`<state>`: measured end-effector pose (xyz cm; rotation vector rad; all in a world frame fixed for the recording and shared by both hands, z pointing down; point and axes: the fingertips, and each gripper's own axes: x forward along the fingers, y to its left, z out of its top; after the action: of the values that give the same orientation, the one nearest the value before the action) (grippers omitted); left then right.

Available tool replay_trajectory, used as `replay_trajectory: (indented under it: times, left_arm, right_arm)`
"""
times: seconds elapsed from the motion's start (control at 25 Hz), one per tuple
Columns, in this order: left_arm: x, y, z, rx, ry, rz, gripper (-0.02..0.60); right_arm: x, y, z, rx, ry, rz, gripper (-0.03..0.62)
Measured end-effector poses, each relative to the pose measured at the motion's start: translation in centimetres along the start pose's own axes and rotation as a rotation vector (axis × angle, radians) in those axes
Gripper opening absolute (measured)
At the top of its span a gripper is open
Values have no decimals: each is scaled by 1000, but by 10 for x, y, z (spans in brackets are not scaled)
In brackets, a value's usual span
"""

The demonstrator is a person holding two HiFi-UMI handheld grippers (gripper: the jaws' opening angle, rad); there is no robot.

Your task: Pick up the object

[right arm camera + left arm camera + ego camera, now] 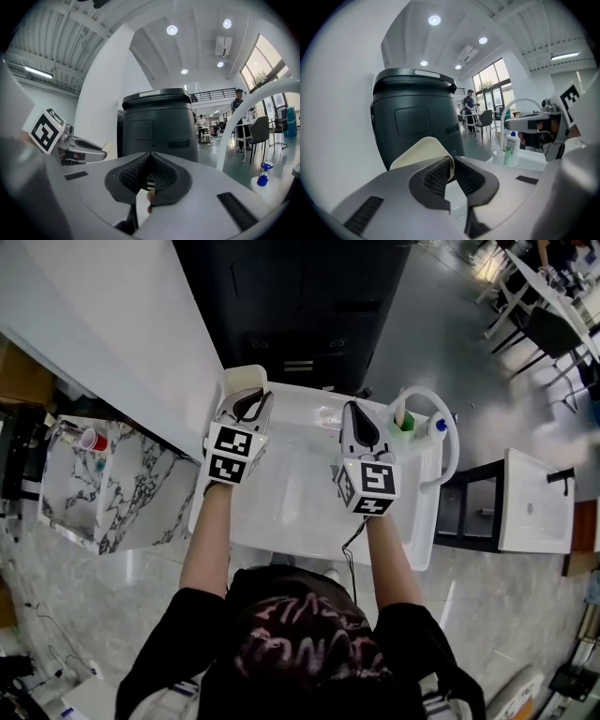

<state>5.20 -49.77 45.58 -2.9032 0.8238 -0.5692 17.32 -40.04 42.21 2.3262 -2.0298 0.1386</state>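
A cream plate with rounded corners [419, 152] stands on edge between the jaws of my left gripper [452, 164], which is shut on its rim. From the head view the plate [240, 379] sits at the far left corner of the white sink [281, 512], with the left gripper [247, 407] just below it. My right gripper [354, 416] hovers over the sink's far right part. Its jaws meet at the tips [150, 159] with nothing between them.
A tall black bin [157, 126] stands behind the sink. A white arched faucet [442, 423], a green cup [405, 421] and a blue-capped bottle [264, 178] are at the right rim. A marble counter [112, 488] lies to the left.
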Motion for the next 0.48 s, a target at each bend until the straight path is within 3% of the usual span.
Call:
replay_trajectory:
  times: [0.28, 0.48]
  left_arm:
    - [-30, -2, 32, -27, -95, 39, 38]
    - [-48, -2, 50, -7, -137, 62, 38]
  right_arm:
    - [-12, 3, 4, -7, -9, 7, 15]
    - [-18, 0, 9, -8, -20, 1, 15]
